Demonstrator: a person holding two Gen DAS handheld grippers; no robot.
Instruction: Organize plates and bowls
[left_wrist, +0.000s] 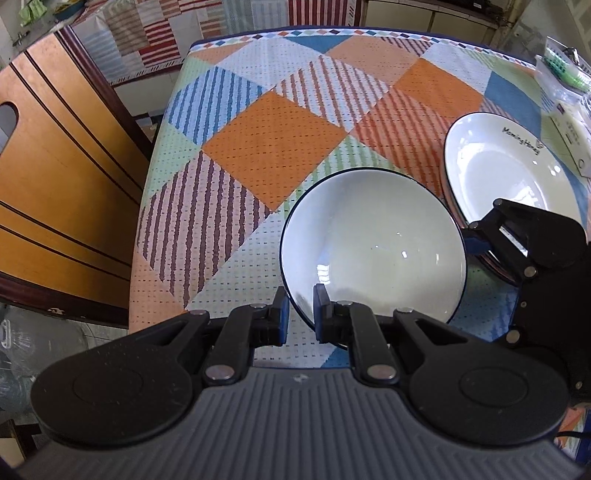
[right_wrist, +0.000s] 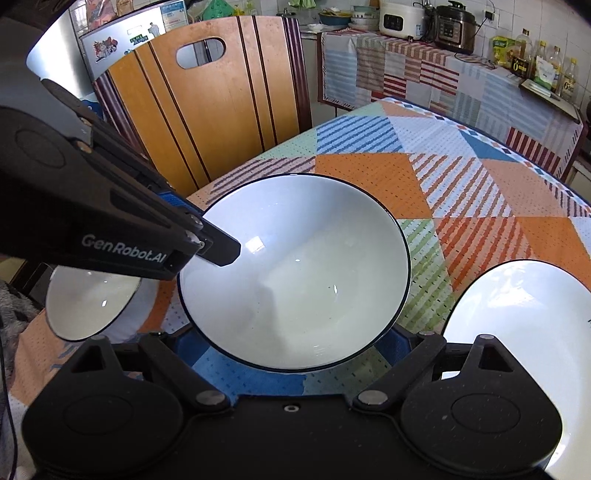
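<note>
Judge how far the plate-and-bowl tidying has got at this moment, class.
Done: plates look stacked at the table's right. In hand: the left gripper straddles the big bowl's near rim, apparently pinching it; the right gripper, open, flanks the same bowl. Left: a smaller bowl sits apart, unstacked.

The plate (left_wrist: 517, 173) carries "Morning Honey" in dark lettering on its rim. The left hand-held gripper (right_wrist: 207, 236) bears "GenRobot.AI" in pale letters on its black side. Bottle labels and fridge stickers are unreadable.
</note>
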